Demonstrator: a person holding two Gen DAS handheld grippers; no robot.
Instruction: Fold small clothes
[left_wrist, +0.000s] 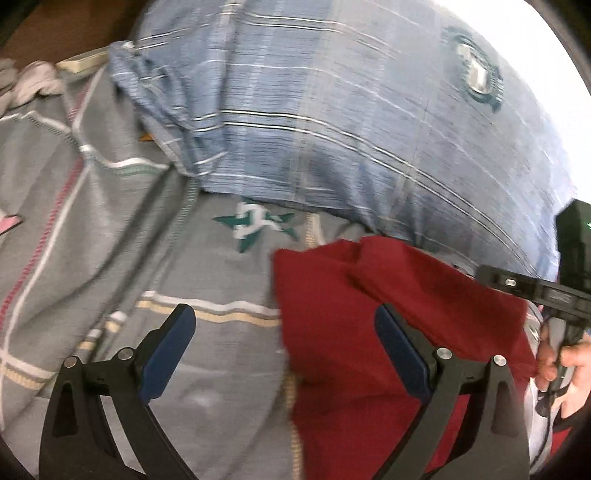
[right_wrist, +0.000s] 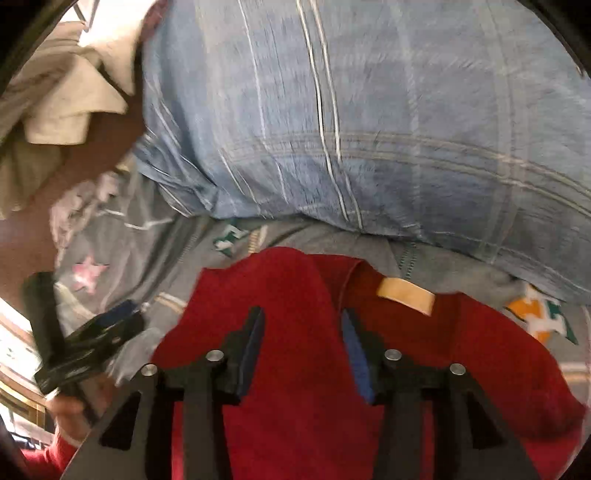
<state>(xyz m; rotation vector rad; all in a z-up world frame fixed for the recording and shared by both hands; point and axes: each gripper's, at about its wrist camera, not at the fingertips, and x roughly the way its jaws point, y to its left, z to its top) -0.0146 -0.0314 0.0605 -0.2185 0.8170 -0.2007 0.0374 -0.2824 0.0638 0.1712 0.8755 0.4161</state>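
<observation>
A dark red garment (right_wrist: 295, 424) lies folded on the grey star-print bedsheet (left_wrist: 110, 221), with a beige label (right_wrist: 406, 295) showing near its far edge. My right gripper (right_wrist: 303, 325) hangs just above it, jaws partly apart, and the red cloth lies beneath the gap with neither pad pressing on it. In the left wrist view the garment (left_wrist: 351, 295) lies at the lower right. My left gripper (left_wrist: 284, 325) stands wide open with nothing between its fingers; its right finger (left_wrist: 400, 347) is over the garment's left part. Each gripper also appears in the other's view: the right gripper (left_wrist: 495, 278) and the left gripper (right_wrist: 122, 314).
A big blue plaid pillow (left_wrist: 332, 110) fills the far side, right behind the garment. Pale crumpled clothes (right_wrist: 66, 110) lie at the back left, by a brown surface (right_wrist: 110, 140). A hand (left_wrist: 554, 354) holds the right gripper's handle at the right edge.
</observation>
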